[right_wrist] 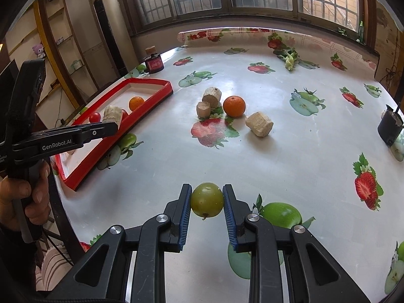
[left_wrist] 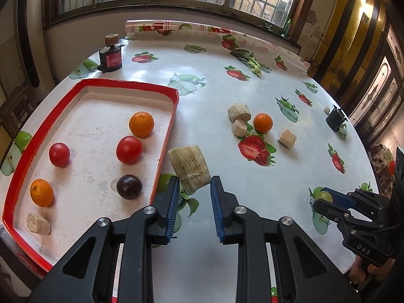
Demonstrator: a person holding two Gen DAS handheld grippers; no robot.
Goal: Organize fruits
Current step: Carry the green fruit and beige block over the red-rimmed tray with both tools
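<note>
My left gripper is shut on a pale sugarcane piece and holds it just right of the red-rimmed tray. The tray holds two oranges, two red tomatoes, a dark plum and a cane piece. My right gripper is shut on a green plum above the table's near edge. A loose orange and three cane pieces lie mid-table. The left gripper also shows in the right wrist view, and the right gripper in the left wrist view.
A dark jar with a cork lid stands behind the tray. A leafy green vegetable lies at the far side. A small black pot stands at the right edge. The round table has a fruit-print cover.
</note>
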